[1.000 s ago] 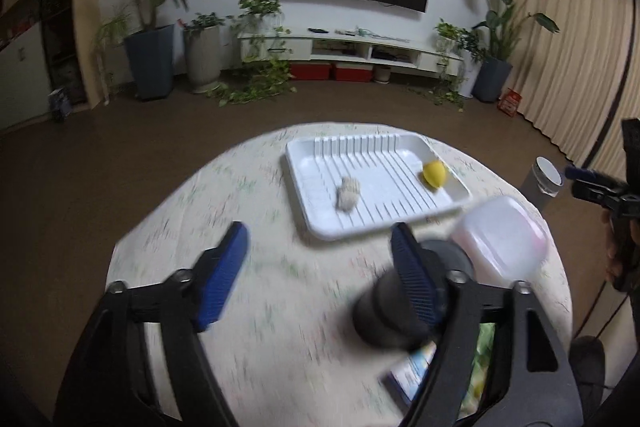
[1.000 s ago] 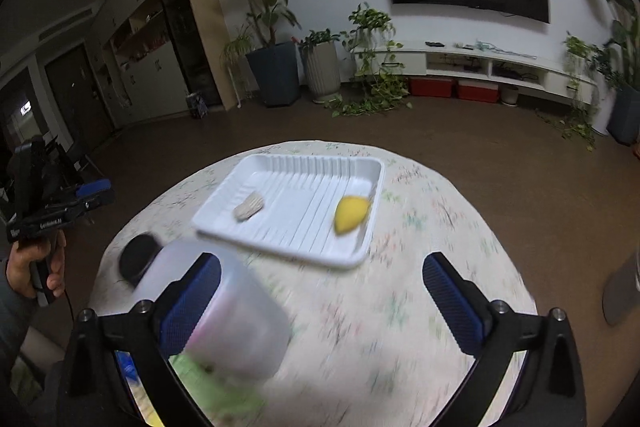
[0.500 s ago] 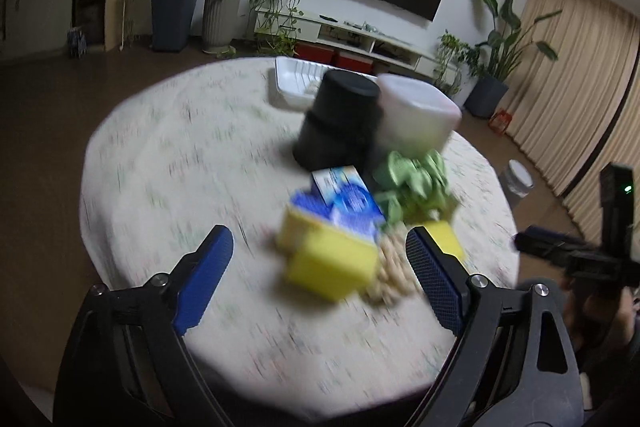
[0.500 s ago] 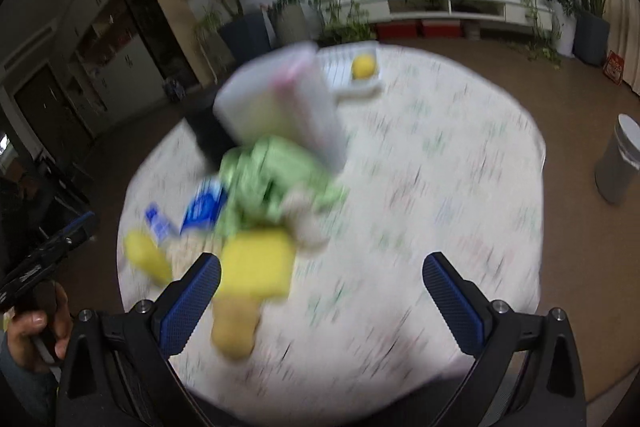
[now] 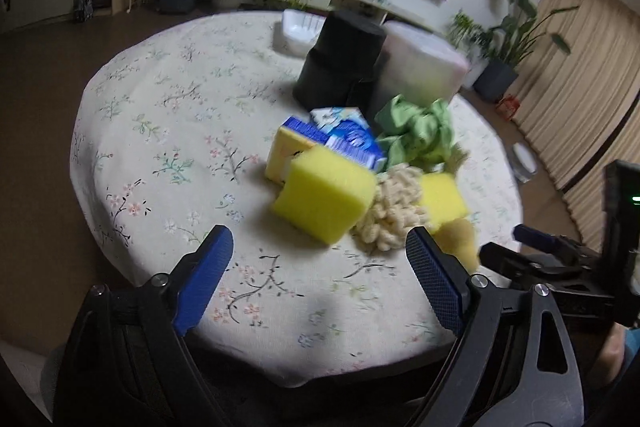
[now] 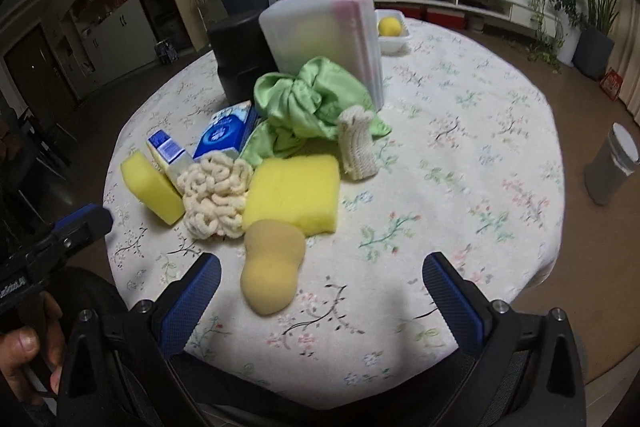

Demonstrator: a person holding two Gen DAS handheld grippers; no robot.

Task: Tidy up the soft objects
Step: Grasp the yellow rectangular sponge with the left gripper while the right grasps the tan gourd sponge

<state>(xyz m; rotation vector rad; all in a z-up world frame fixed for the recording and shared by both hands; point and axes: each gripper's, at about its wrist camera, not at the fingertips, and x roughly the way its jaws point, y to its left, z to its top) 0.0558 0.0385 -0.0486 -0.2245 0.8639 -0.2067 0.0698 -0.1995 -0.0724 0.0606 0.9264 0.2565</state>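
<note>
A pile of soft things lies on the round floral table (image 6: 460, 131): a large yellow sponge (image 6: 294, 193), a smaller yellow sponge (image 6: 150, 187), a cream looped cloth (image 6: 214, 193), a tan peanut-shaped sponge (image 6: 272, 265), a cream knitted mitt (image 6: 356, 143) and a green satin cloth (image 6: 308, 99). In the left wrist view the smaller yellow sponge (image 5: 326, 199) is nearest. My left gripper (image 5: 320, 267) is open and empty before the pile. My right gripper (image 6: 320, 291) is open and empty, with the tan sponge just ahead between its fingers.
A black tub (image 6: 240, 59) and a frosted plastic box (image 6: 324, 39) stand behind the pile. Blue tissue packs (image 6: 226, 137) lie by the sponges. A white tray (image 6: 394, 33) with a yellow ball (image 6: 390, 25) sits at the far edge. A bin (image 6: 610, 167) stands on the floor.
Both grippers have pulled back from the far tray to the near edge of the table. The pile of soft things is now in view close in front. Both stayed open.
</note>
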